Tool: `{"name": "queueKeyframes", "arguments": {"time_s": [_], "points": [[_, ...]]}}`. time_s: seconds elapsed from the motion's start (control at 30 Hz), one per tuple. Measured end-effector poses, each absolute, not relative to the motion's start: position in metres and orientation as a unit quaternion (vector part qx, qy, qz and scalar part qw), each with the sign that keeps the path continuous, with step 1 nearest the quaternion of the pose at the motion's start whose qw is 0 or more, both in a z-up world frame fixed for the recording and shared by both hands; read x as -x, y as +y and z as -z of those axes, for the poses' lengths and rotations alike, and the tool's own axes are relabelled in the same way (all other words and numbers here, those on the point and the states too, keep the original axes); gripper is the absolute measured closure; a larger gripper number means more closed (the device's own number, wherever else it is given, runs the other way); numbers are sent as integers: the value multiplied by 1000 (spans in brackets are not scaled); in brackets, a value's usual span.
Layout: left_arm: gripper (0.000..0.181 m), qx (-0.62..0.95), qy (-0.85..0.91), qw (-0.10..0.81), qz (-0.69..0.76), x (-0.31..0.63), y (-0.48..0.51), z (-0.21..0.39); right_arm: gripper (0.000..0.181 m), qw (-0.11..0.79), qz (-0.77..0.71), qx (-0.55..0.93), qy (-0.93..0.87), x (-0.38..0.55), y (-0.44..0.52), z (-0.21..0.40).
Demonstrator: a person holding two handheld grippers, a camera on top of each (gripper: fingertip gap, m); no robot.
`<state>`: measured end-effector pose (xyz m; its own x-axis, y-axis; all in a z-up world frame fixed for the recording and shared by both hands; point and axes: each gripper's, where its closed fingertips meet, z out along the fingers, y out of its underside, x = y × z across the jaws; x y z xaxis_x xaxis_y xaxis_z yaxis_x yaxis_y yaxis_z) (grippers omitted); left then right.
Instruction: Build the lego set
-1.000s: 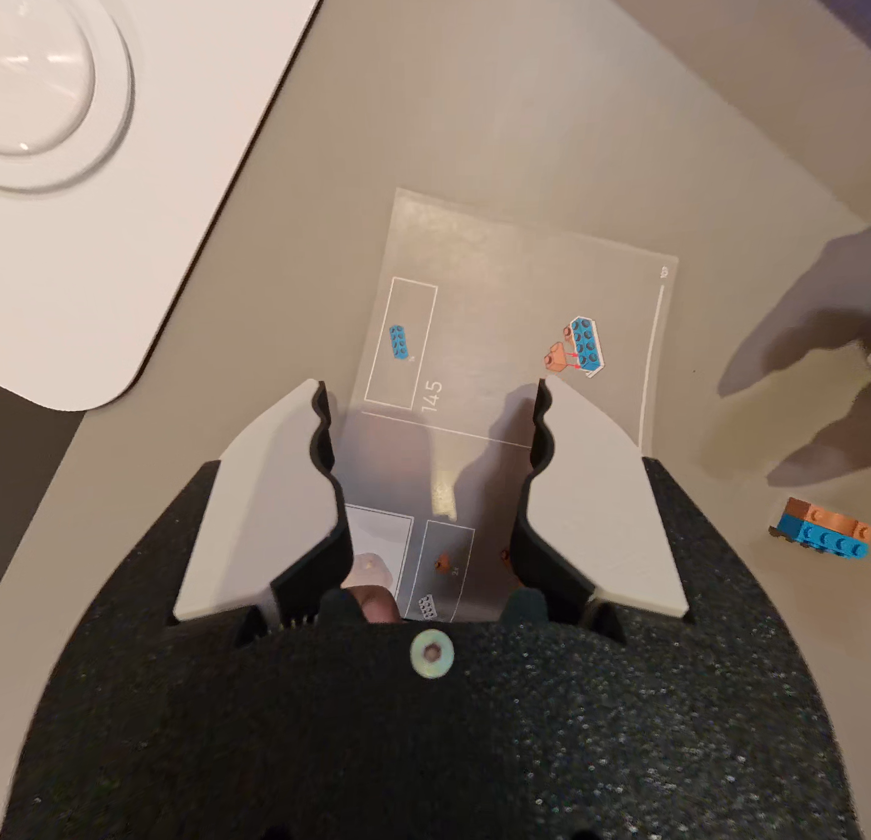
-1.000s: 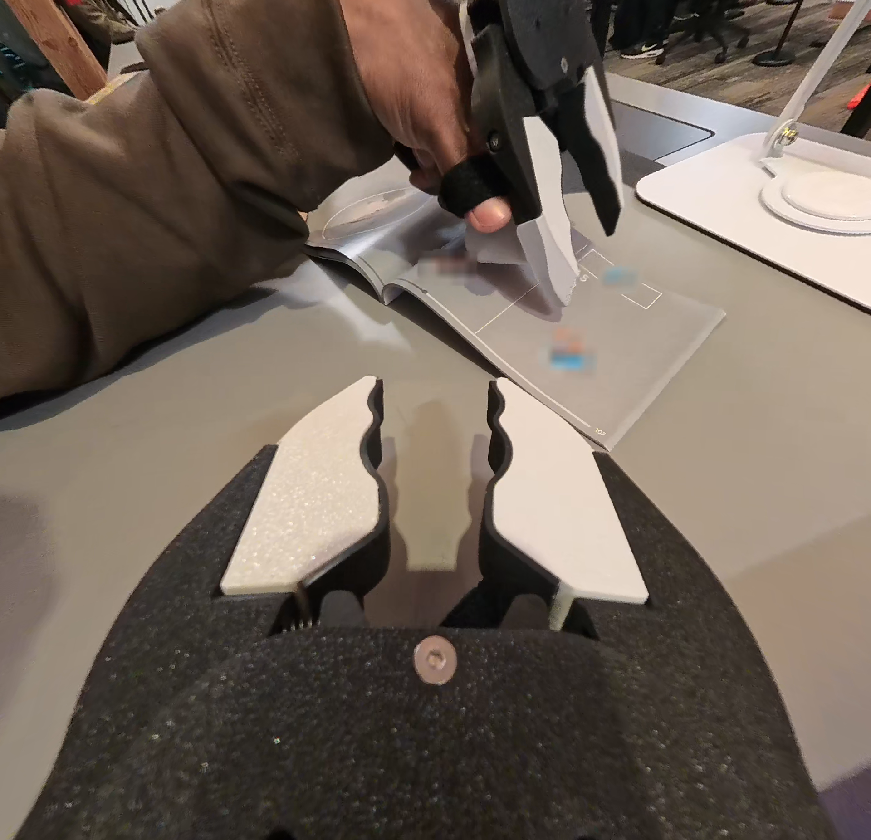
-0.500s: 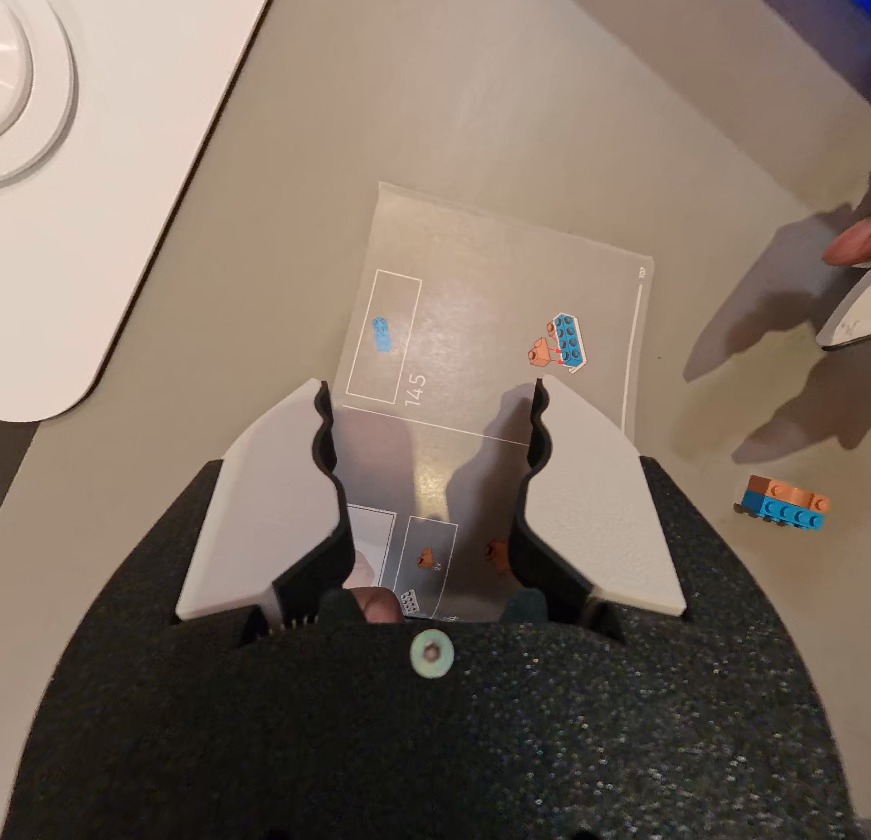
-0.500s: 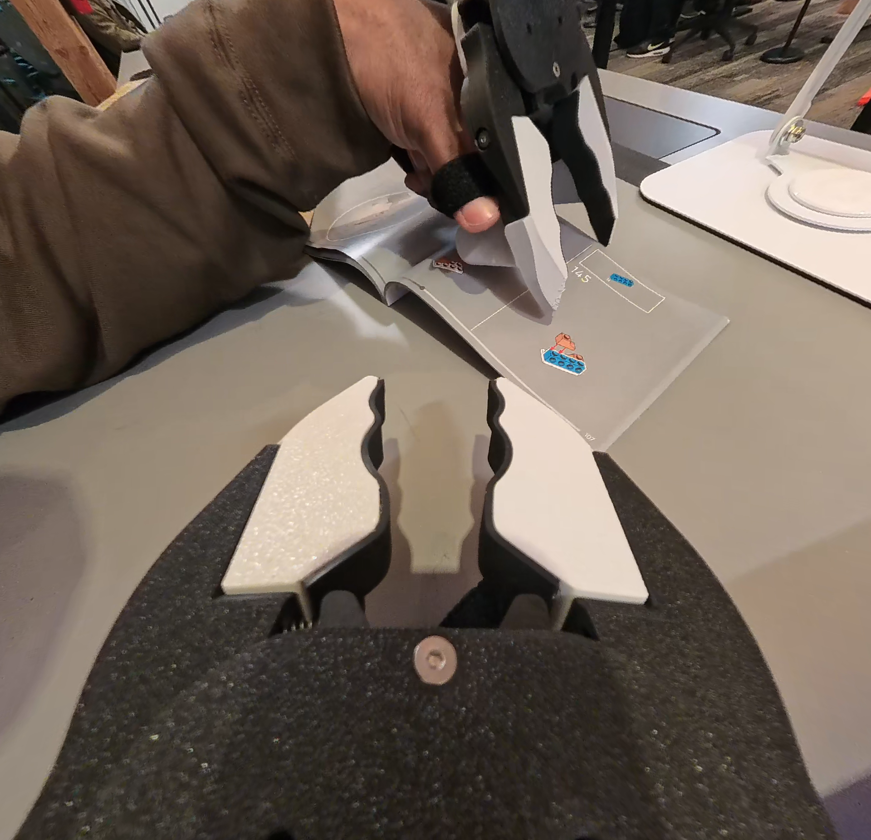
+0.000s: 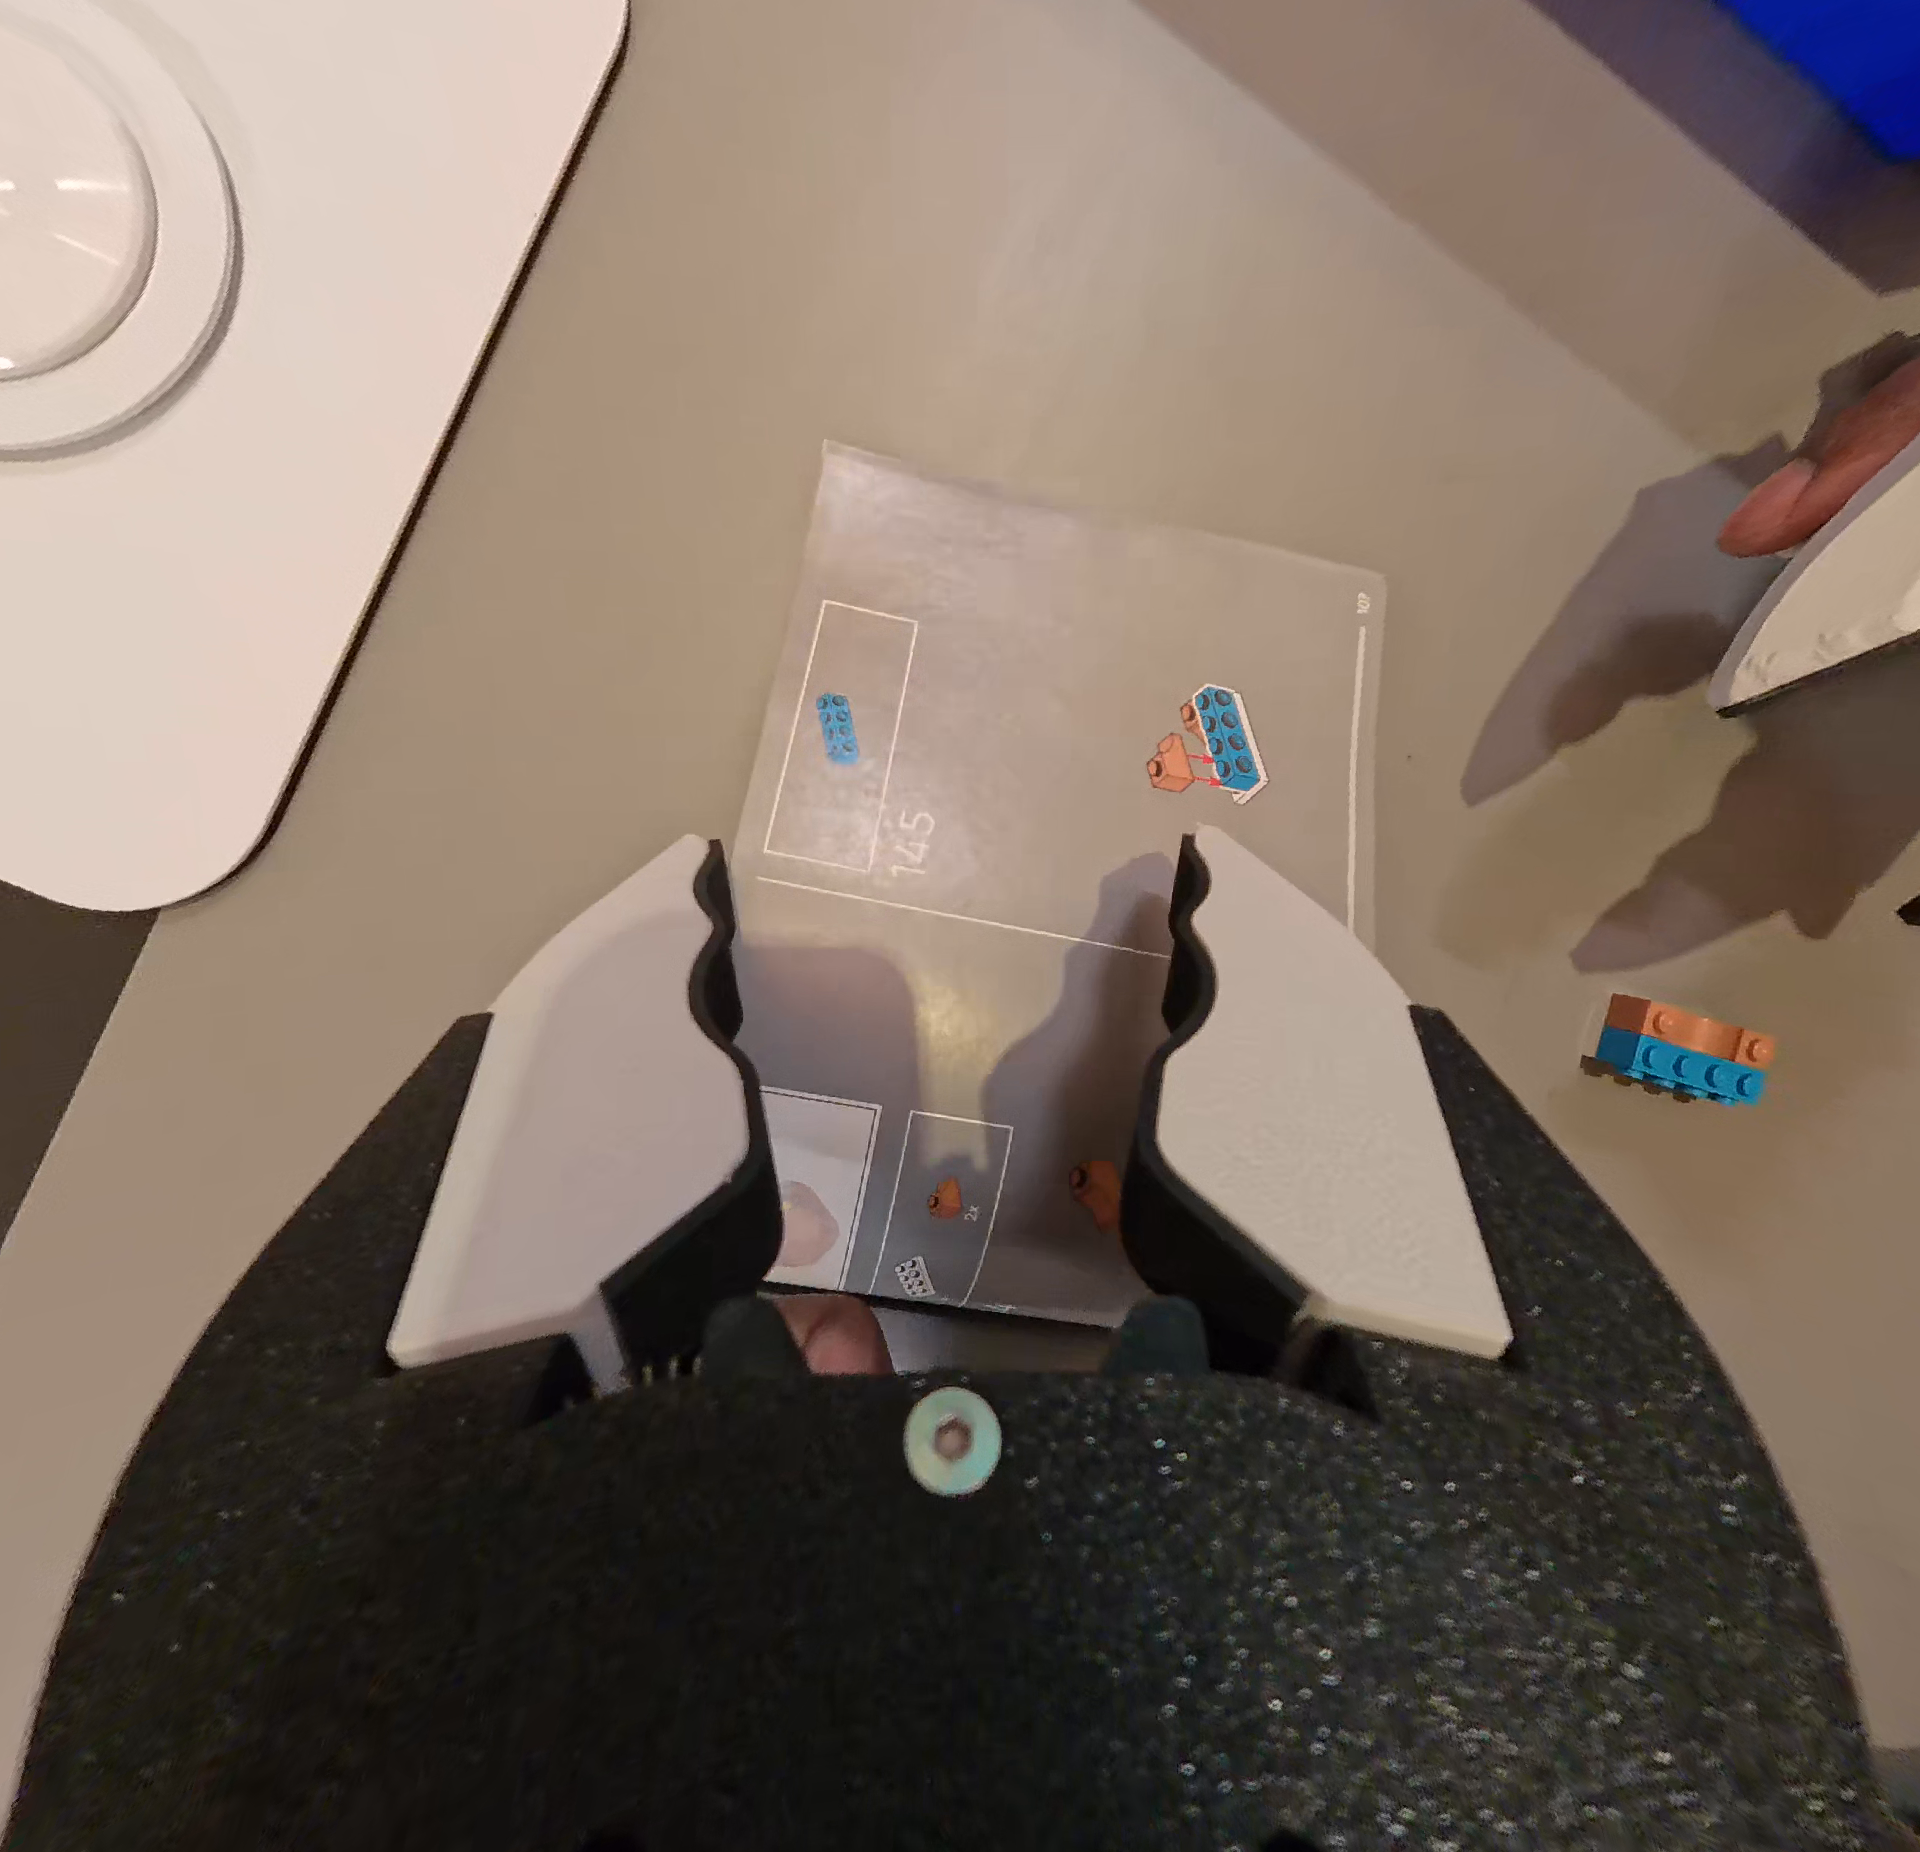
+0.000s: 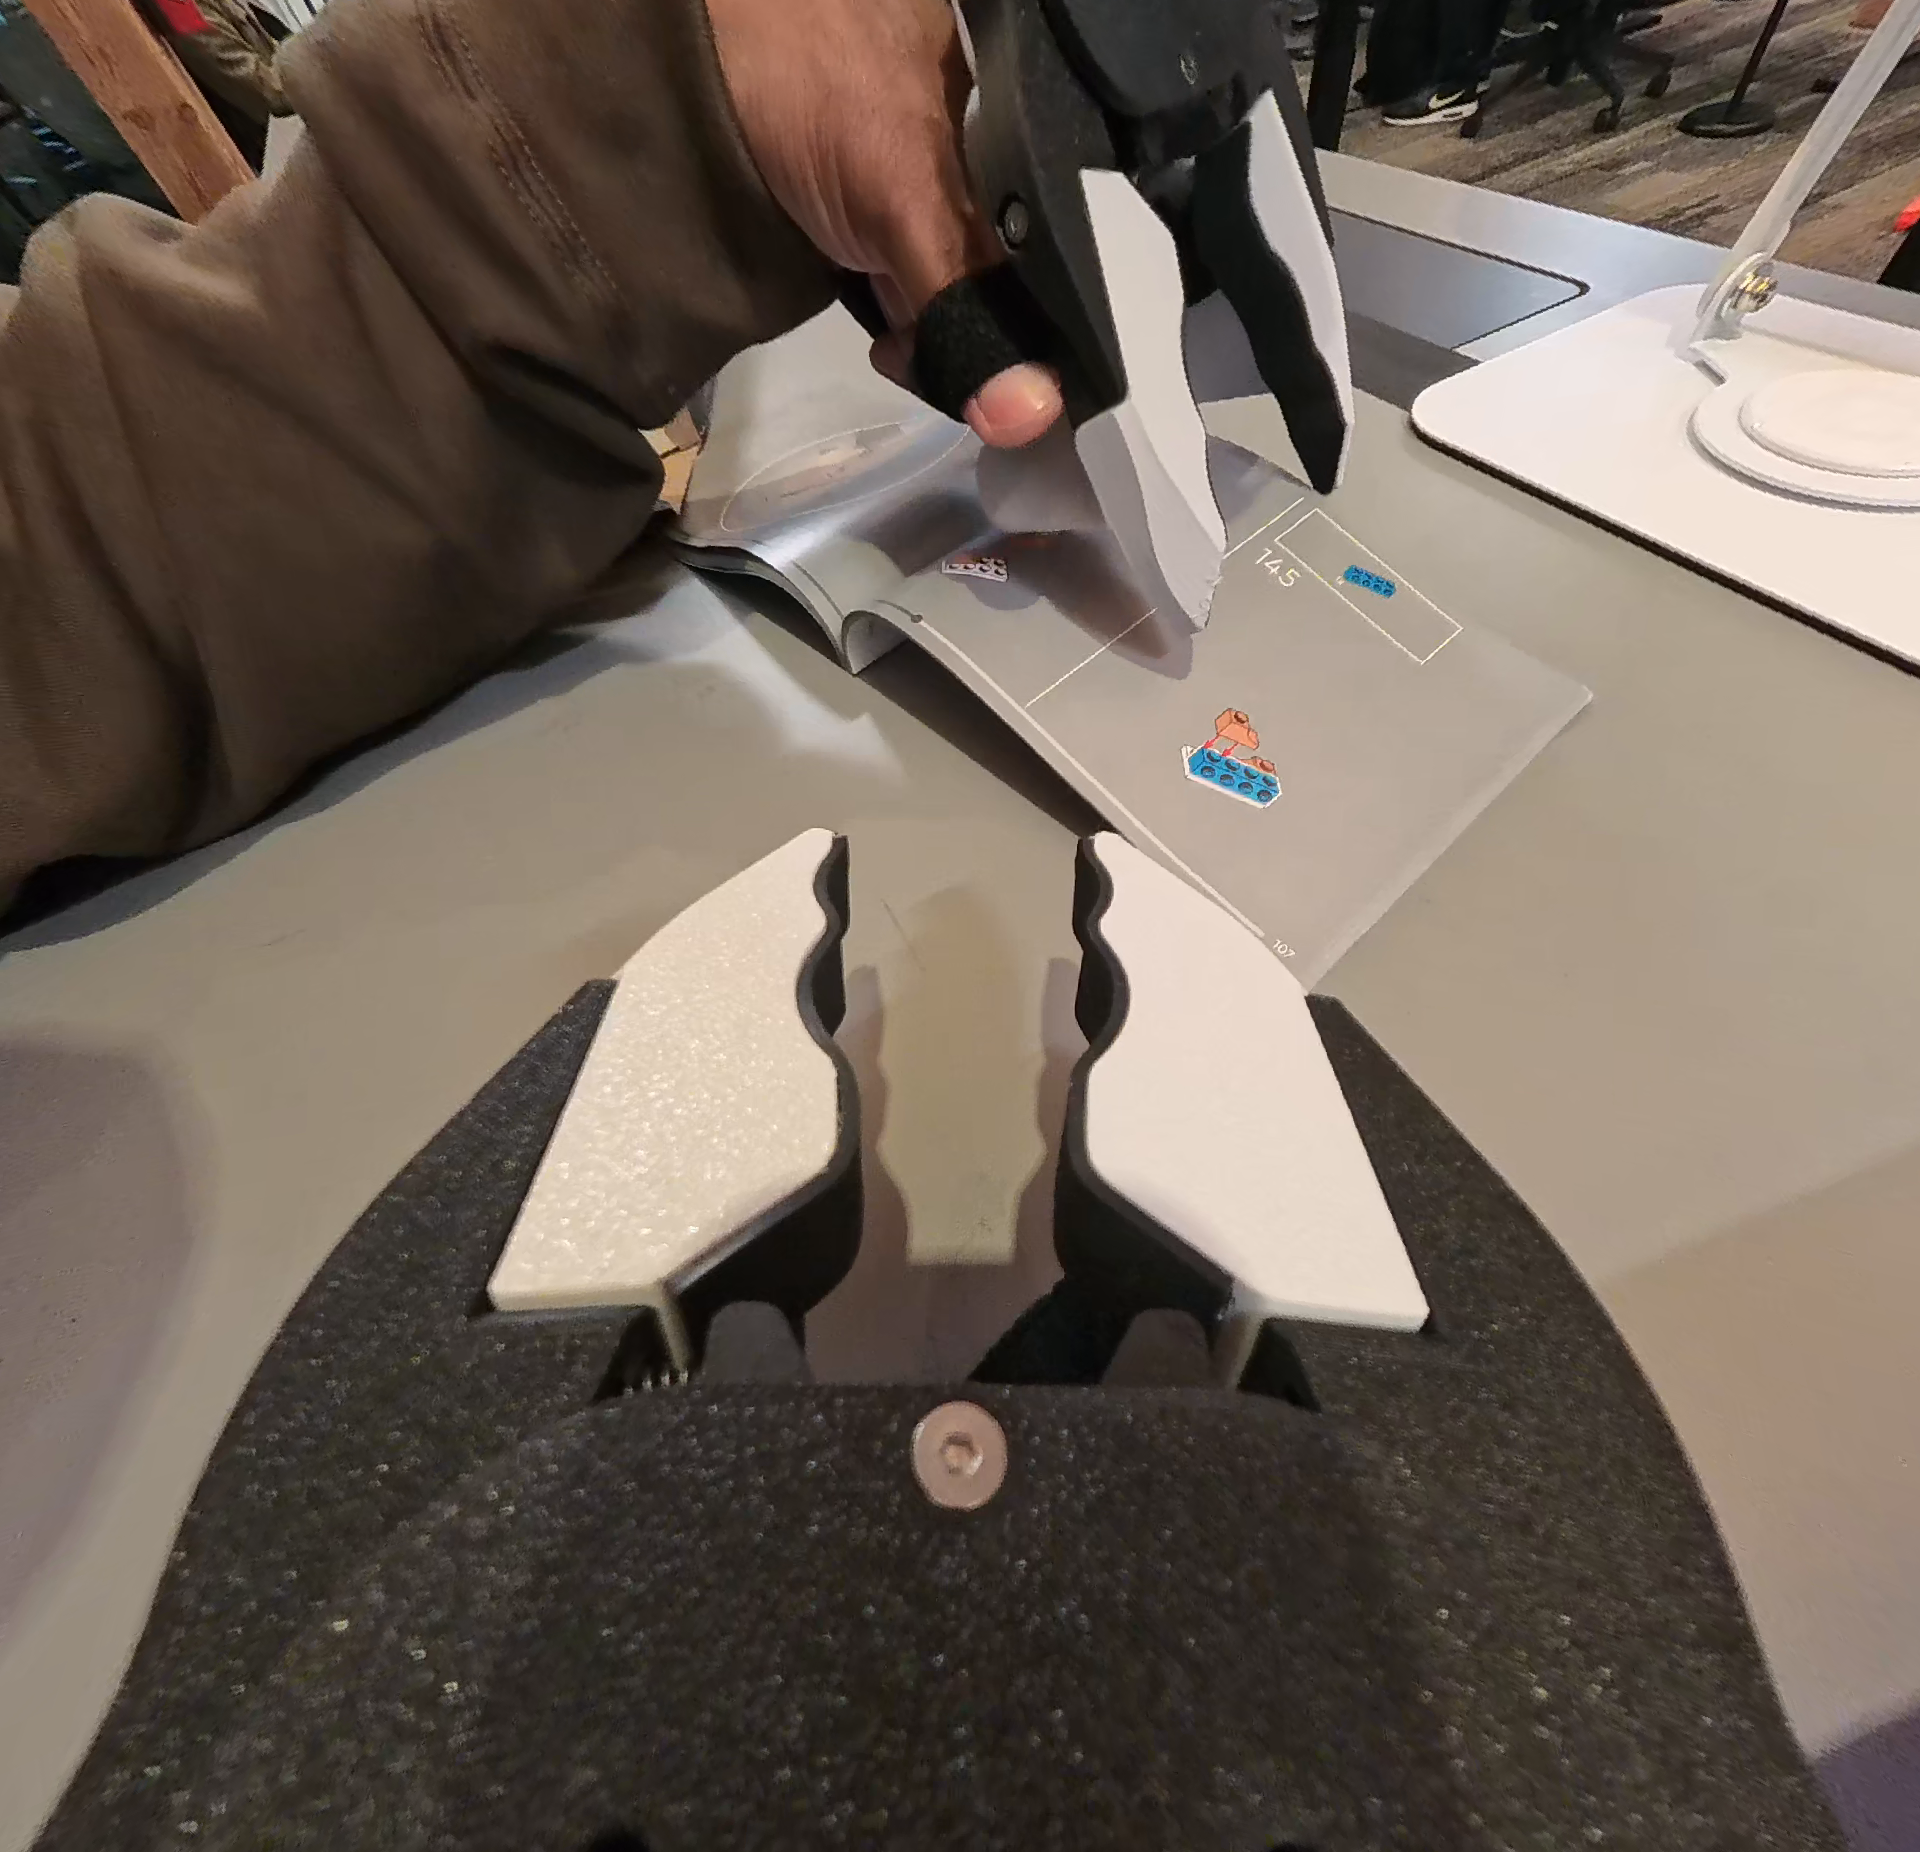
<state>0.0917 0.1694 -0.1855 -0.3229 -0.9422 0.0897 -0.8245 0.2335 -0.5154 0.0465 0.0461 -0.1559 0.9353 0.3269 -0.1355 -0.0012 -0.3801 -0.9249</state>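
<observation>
The left gripper (image 5: 951, 857) hangs over the open instruction booklet (image 5: 1049, 680) on the grey table (image 5: 935, 244), its jaws spread and holding nothing. The right gripper (image 6: 961, 846) stays low above the bare table beside the booklet, jaws also apart and empty. The small lego piece (image 5: 1675, 1049), orange bricks on blue ones, lies on the table just right of the booklet. A white lamp base (image 5: 260, 348) stands at the far left.
</observation>
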Motion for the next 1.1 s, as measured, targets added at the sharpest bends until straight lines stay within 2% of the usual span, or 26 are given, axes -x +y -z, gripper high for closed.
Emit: {"name": "queueKeyframes", "arguments": {"time_s": [0.6, 0.87, 1.1], "points": [[103, 549, 789, 111, 253, -84, 163, 179, 140, 547, -149, 818, -100, -46, 46, 156], [93, 464, 850, 114, 220, -77, 116, 183, 141, 557, -141, 814, -86, -55, 45, 153], [81, 436, 877, 163, 118, -84, 113, 200, 140, 553, -121, 821, -71, -66, 44, 156]]}}
